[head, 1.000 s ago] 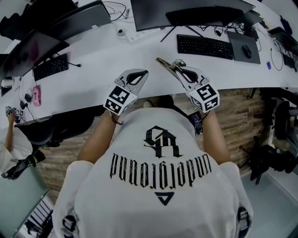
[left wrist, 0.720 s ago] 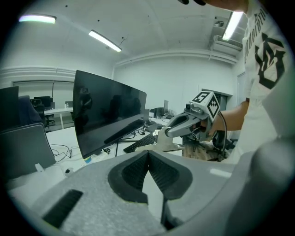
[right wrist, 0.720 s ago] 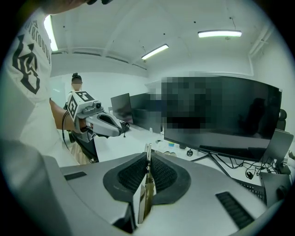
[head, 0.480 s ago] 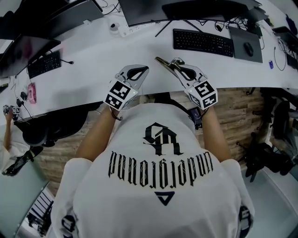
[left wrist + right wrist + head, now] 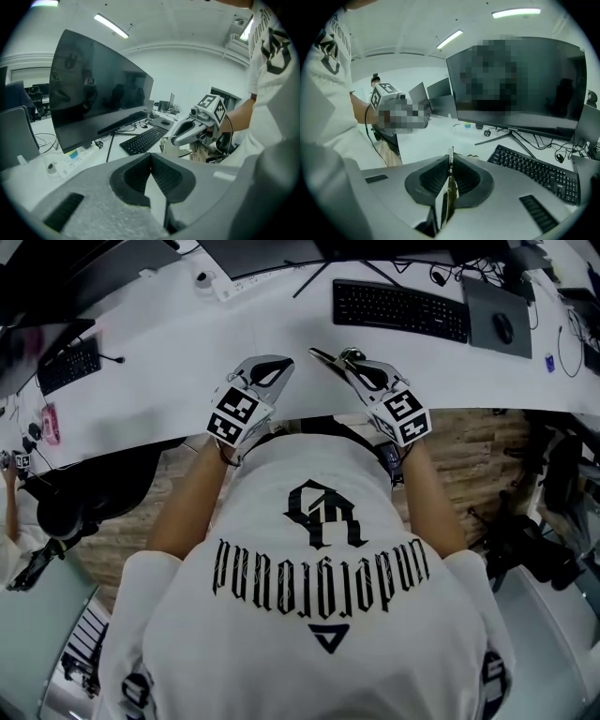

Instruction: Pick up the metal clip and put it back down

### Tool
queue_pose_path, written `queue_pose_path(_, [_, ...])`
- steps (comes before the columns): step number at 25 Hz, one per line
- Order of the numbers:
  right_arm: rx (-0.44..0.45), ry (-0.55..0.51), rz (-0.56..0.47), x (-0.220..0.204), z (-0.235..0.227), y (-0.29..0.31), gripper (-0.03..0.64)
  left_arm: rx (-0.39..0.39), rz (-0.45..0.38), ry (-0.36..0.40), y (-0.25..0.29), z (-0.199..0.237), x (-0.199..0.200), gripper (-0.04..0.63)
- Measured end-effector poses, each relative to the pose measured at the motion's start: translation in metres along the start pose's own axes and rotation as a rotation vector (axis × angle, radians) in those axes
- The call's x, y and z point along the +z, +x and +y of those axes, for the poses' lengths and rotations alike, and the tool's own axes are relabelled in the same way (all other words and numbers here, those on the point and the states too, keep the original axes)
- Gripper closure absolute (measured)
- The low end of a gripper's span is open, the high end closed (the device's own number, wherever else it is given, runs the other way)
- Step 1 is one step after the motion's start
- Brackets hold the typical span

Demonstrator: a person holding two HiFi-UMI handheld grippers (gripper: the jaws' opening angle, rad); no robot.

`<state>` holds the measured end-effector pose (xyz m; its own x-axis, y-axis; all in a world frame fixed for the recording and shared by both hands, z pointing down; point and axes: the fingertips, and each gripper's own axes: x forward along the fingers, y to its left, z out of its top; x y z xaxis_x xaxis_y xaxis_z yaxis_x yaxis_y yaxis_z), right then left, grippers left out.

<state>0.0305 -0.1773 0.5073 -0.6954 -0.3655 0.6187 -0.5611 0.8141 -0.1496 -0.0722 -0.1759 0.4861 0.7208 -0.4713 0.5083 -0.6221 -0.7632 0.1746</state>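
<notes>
In the head view the metal clip (image 5: 325,358), a thin shiny strip, sticks out to the left from my right gripper (image 5: 345,358), which is shut on it above the near part of the white desk (image 5: 169,352). The right gripper view shows the clip (image 5: 449,185) edge-on, pinched between the ribbed pads (image 5: 433,178). My left gripper (image 5: 281,363) hangs a little to the left of the clip, apart from it. Its jaws meet at the tips with nothing between them (image 5: 150,157). The right gripper (image 5: 190,132) also shows in the left gripper view.
A black keyboard (image 5: 401,310) lies beyond the right gripper, with a mouse (image 5: 503,327) on a dark pad to its right. A monitor's stand legs (image 5: 309,277) and a power strip (image 5: 225,284) are at the back. A second keyboard (image 5: 67,365) lies far left.
Both grippers have sunk toward the white desk and drifted a little forward. The clip stays pinched in the right gripper, and the left gripper stays shut and empty.
</notes>
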Motion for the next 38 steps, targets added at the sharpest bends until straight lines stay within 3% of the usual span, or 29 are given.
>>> queue_pose_path(16, [0.087, 0.076, 0.095, -0.086, -0.053, 0.040, 0.583, -0.023, 0.124, -0.066, 0.077, 0.003, -0.041, 0.581])
queue_pose_path(24, [0.117, 0.139, 0.089, -0.107, -0.070, 0.051, 0.584, -0.025, 0.155, -0.094, 0.095, 0.006, -0.049, 0.581])
queue_pose_path(38, [0.132, 0.135, 0.124, -0.126, -0.094, 0.062, 0.588, -0.032, 0.185, -0.112, 0.108, 0.002, -0.053, 0.581])
